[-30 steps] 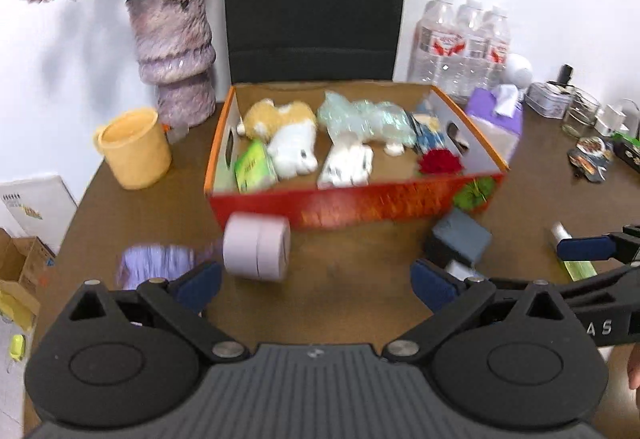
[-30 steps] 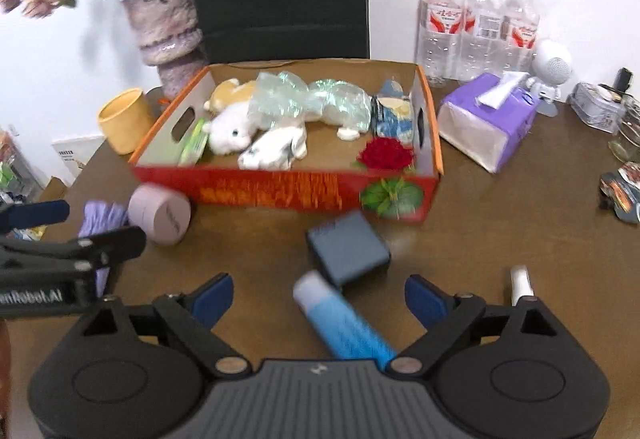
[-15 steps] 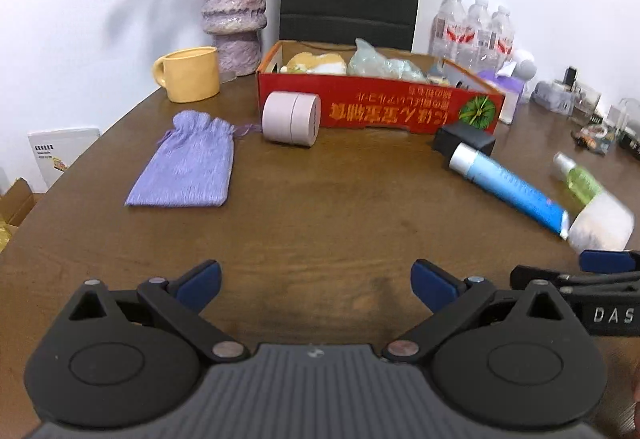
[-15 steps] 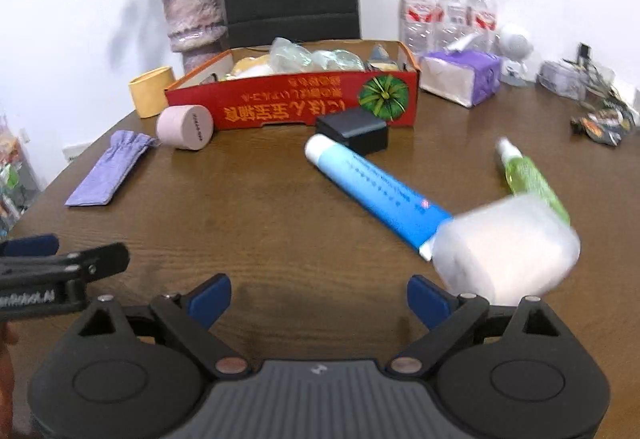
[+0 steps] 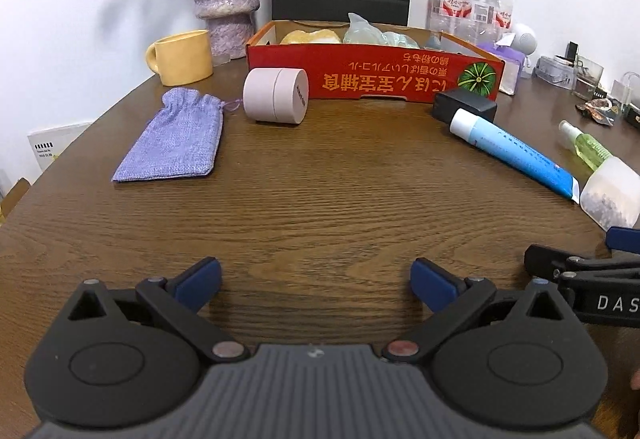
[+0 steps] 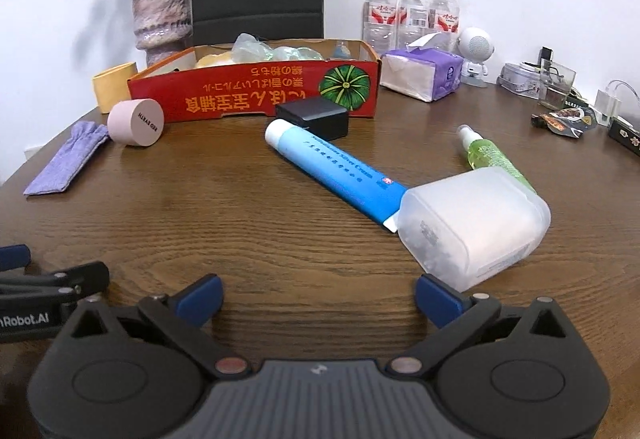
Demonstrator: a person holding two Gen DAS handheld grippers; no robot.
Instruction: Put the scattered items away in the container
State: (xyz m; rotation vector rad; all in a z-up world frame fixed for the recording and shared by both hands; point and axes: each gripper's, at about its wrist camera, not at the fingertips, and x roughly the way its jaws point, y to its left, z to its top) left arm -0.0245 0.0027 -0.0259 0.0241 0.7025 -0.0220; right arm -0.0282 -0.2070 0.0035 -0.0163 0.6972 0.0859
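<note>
Wooden table (image 5: 320,199) now fills both views: both grippers, left (image 5: 316,281) and right (image 6: 318,297), have dropped back low from the red cardboard box (image 6: 256,91), fingers apart and empty, so scattered items await collecting.

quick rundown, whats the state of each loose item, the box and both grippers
left gripper: open, empty
right gripper: open, empty
red box: open-topped, partly filled
pink jar: on its side
purple pouch: flat
blue tube: lying, capped
frosted case: closed
spray bottle: lying down
</note>
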